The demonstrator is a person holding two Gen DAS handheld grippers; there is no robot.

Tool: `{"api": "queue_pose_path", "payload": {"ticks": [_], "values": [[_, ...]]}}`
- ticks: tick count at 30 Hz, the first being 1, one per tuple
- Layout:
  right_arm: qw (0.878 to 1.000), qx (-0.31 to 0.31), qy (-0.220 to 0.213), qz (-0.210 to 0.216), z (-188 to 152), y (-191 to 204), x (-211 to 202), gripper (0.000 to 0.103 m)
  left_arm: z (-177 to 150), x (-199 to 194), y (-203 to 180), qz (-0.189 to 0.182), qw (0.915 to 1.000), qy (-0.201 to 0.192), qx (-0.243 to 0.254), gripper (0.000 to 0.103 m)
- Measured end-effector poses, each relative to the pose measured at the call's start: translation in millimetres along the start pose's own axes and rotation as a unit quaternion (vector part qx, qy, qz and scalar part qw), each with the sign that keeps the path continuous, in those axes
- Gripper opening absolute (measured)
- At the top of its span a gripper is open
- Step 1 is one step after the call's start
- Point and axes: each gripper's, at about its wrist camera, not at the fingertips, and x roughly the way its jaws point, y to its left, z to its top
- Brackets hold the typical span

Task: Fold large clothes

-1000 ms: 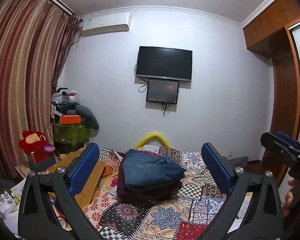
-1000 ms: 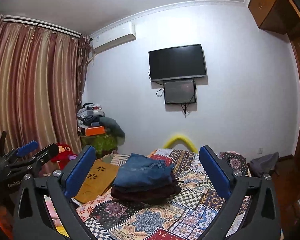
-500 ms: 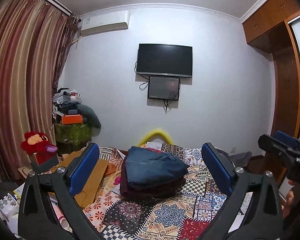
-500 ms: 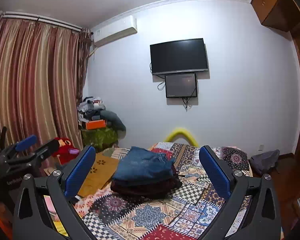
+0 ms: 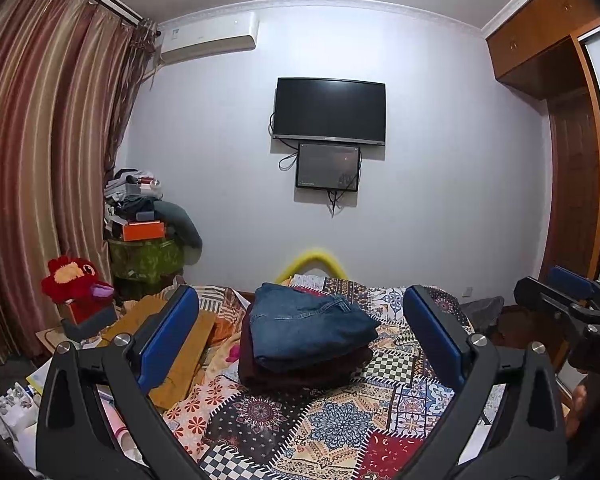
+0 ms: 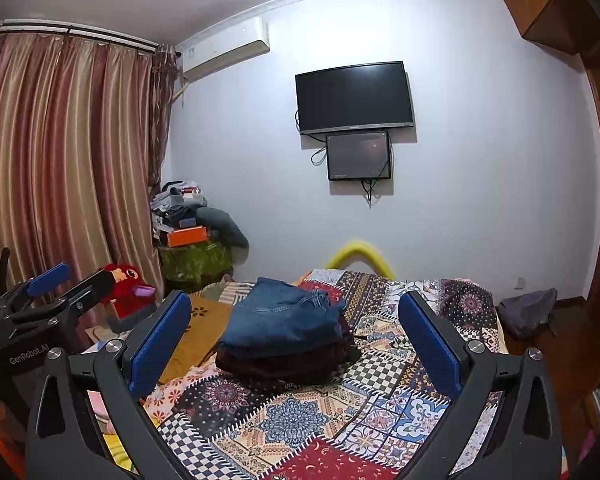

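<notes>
I hold both claws, left [image 5: 300, 340] and right [image 6: 296, 336], spread apart and empty above the patchwork bedspread [image 5: 332, 424]; folded blue denim jeans [image 5: 308, 328] rest atop a folded maroon garment [image 5: 296, 372], stacked for tidiness.

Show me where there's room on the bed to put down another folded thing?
The patchwork bedspread lies bare in front of the folded jeans stack, and to its right toward the bed's edge. Left of the stack is crowded: mustard cloth and clutter.
</notes>
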Motion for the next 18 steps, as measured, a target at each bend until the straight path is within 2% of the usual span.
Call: {"api": "queue_pose_path", "payload": {"ticks": [18], "values": [[1.0,-0.007,0.004,-0.004,1.3,-0.8,1.5,0.103,-2.6,10.8,0.3,-0.01,0.9999,0.012,-0.004,0.103]]}}
